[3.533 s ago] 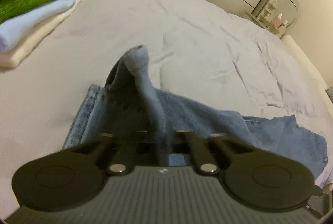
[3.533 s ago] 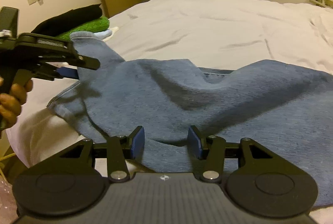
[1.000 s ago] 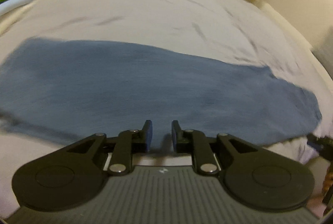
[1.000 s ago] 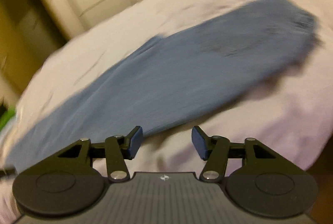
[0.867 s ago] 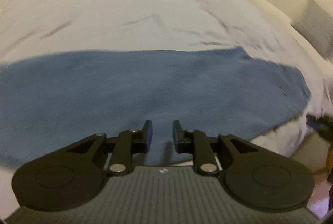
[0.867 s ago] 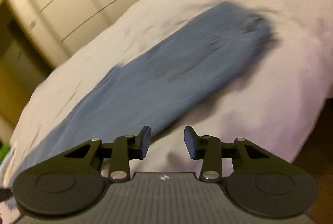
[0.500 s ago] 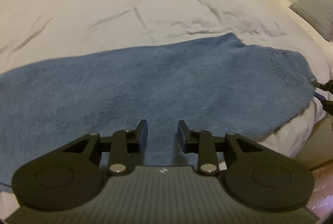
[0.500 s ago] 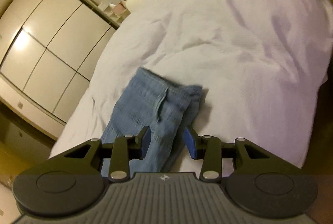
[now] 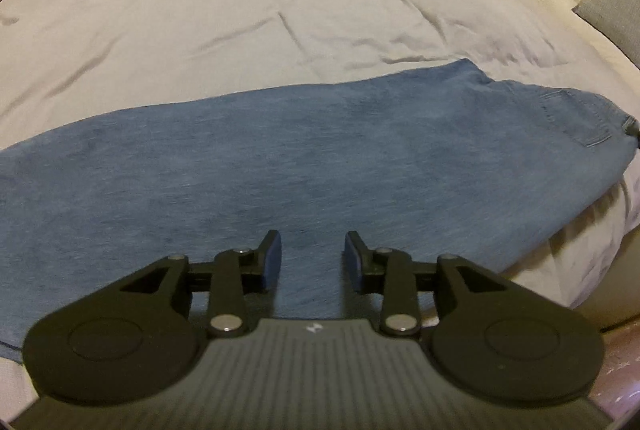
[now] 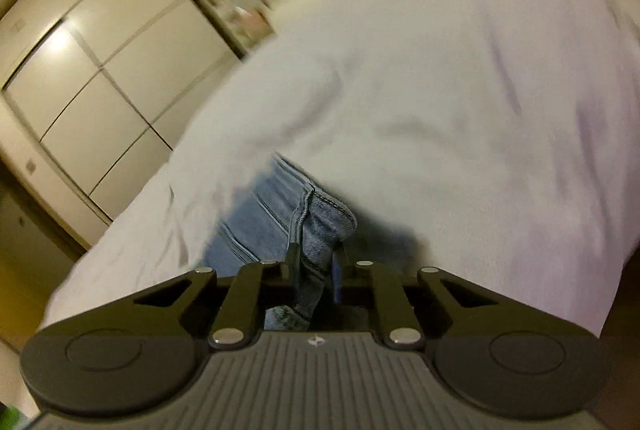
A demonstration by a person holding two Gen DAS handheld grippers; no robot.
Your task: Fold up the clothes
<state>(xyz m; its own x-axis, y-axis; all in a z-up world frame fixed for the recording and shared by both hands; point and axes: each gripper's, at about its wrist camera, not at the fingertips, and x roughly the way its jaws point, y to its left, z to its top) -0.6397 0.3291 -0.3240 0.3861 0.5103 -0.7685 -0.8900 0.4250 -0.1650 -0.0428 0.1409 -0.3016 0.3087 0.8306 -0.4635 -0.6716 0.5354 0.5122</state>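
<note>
Lying in a long blue band across the near edge of the white bed [image 9: 248, 10], the jeans [image 9: 280, 158] are now spread flat, one leg over the other, with the waist and a back pocket [image 9: 576, 118] at the right end. A few seconds ago the denim was bunched and held up off the bed; now it rests smooth. The left hand-held gripper [image 9: 313, 254] hovers just above the middle of the jeans with its fingers apart and nothing between them, a little wider than half a second ago. The right hand-held gripper [image 10: 314, 270] has closed in the last half second and now clamps the waistband [image 10: 316, 218] at the bed's edge. This suggests the waist end is about to be carried over toward the leg end.
</note>
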